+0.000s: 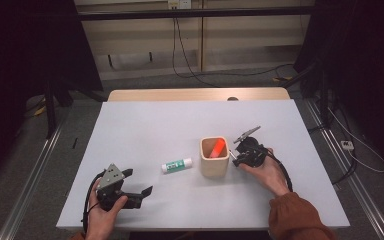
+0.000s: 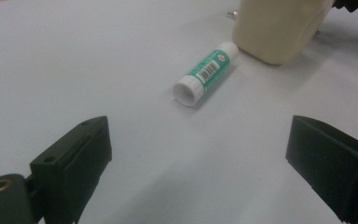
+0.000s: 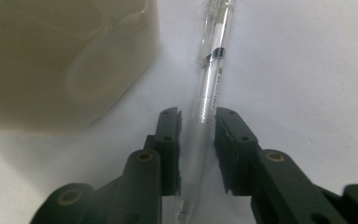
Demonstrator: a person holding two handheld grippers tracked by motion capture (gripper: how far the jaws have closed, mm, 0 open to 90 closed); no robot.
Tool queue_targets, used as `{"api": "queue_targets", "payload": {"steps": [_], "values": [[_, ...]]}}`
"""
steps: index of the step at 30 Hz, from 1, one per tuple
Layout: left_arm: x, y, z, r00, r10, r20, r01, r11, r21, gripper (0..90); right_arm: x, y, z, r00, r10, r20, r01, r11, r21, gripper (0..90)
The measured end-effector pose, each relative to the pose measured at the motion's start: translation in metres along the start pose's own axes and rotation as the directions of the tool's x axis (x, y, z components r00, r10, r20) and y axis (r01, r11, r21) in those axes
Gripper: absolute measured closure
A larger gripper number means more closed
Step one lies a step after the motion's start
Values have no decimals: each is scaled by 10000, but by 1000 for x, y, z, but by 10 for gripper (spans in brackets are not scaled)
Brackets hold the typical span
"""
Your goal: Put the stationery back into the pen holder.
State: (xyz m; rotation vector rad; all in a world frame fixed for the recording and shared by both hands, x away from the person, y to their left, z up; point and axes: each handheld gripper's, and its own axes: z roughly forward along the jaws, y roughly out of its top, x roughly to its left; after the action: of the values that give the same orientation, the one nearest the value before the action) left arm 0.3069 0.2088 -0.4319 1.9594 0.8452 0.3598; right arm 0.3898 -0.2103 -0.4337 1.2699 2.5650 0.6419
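A green-and-white glue stick (image 1: 176, 165) lies on the white table (image 1: 170, 125), left of a beige square cup (image 1: 214, 161) that holds an orange item (image 1: 215, 148). My left gripper (image 1: 139, 181) rests near the front left edge, open and holding nothing. In the left gripper view, the glue stick (image 2: 206, 73) lies ahead of the wide-apart jaws (image 2: 198, 154), with the cup (image 2: 279, 28) behind it. My right gripper (image 1: 235, 159) sits just right of the cup. Its jaws (image 3: 198, 121) straddle a clear pen (image 3: 213, 70) lying on the table beside the cup (image 3: 65, 60), with a narrow gap left.
The tabletop's wooden far edge (image 1: 195, 94) borders a floor with cables (image 1: 190, 70). Metal rails (image 1: 35, 165) run along both sides of the table. A person's hands and an orange sleeve (image 1: 295, 215) come in from the front.
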Motion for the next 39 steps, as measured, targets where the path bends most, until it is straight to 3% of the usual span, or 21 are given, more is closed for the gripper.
{"api": "queue_targets", "payload": {"steps": [8, 13, 16, 20, 26, 39], "values": [[0, 0, -1, 10000, 24, -5, -24, 10000, 15, 67, 0, 2, 0, 9992, 407, -50, -406, 9990, 201, 787], [0, 0, -1, 10000, 27, 14, -27, 10000, 17, 67, -3, 1, 0, 9966, 804, -154, -803, 9968, 63, 804], [0, 0, 0, 10000, 14, 19, -14, 10000, 15, 67, -2, 1, 0, 9972, 740, -115, -739, 9972, 58, 805], [0, 0, 0, 10000, 1, 15, -1, 10000, 16, 67, -5, -2, -1, 9952, 937, -294, -942, 9954, -165, 807], [0, 0, -1, 10000, -15, -10, 15, 10000, 7, 67, -6, -2, -6, 9956, 928, -139, -932, 9949, -372, 808], [0, 0, -2, 10000, 0, -11, 0, 10000, 1, 67, -24, -9, -29, 9914, 1281, -251, -1301, 9852, -1115, 809]]}}
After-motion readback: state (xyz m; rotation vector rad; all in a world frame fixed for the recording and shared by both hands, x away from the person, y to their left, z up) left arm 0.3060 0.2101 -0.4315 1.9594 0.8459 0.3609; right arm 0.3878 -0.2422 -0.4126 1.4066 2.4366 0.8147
